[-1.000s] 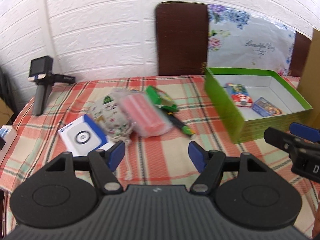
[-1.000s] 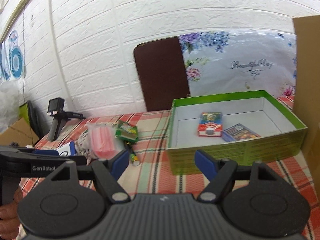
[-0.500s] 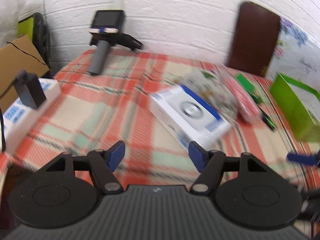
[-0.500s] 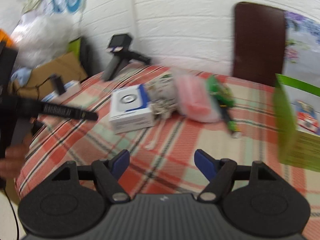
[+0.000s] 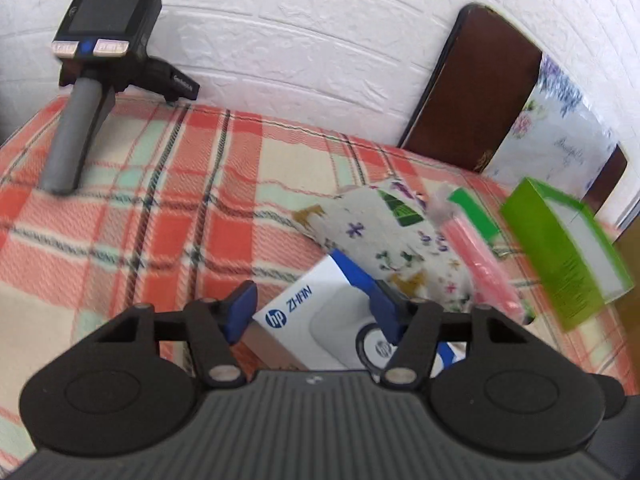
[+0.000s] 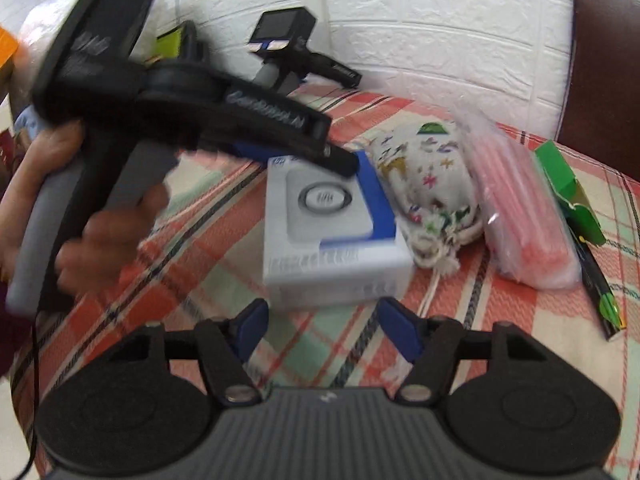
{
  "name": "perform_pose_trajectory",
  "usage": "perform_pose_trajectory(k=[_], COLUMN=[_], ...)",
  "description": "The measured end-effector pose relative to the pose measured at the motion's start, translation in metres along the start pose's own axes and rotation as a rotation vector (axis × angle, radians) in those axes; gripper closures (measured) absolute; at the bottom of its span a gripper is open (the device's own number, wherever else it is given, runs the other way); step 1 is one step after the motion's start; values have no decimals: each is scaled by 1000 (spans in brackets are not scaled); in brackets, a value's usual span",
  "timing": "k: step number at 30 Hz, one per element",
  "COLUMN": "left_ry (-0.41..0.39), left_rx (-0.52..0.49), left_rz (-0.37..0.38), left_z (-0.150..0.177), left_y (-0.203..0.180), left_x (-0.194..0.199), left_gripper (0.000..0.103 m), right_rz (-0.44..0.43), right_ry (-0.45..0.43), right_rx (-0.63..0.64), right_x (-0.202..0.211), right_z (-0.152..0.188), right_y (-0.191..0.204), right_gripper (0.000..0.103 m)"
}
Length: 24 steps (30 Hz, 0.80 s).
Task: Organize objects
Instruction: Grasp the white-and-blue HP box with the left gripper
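Plaid cloth (image 5: 168,208) covers the surface. At lower centre of the left wrist view, the left gripper (image 5: 316,310) straddles a white-and-blue box (image 5: 320,320); its jaws are closing, and whether the pads touch the box I cannot tell. Lower centre in the right view, the right gripper (image 6: 322,320) sits just before the same box, jaws closing on nothing. A printed pouch (image 6: 428,172), pink packet (image 6: 520,216) and green pack (image 6: 568,192) lie right of it. A green tray (image 5: 560,256) stands at the far right.
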<state>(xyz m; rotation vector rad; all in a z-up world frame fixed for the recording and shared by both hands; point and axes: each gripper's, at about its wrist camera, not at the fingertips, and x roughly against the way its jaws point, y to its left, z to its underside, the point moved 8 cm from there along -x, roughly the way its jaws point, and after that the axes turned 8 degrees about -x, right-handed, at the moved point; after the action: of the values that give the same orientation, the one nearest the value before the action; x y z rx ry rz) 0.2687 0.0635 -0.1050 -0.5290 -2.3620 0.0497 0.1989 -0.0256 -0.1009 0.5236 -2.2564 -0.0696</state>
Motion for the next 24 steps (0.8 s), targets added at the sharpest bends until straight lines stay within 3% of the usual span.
perform_pose_trajectory(k=[6,12,16,21,24], left_ry=[19,52,96,145,119], left_rx=[-16,-34,-87,-167,-171], left_rz=[36,107,178,239,196], left_z=[35,76,95,100,87], left_y=[-41,-111,-165,-209,-207], left_x=[27,47,49,44,45], left_gripper=[39,39,39,38,36], right_rz=[11,88,127,160,159], right_ry=[-15,-33,-54,-96,-116], right_rx=[-28,4,-59,-150,-177], right_x=[26,76,107,139,150], right_z=[16,61,81,104,111], right_y=[-18,-46,-76,-109,-121], right_gripper=[42,40,34,33,31])
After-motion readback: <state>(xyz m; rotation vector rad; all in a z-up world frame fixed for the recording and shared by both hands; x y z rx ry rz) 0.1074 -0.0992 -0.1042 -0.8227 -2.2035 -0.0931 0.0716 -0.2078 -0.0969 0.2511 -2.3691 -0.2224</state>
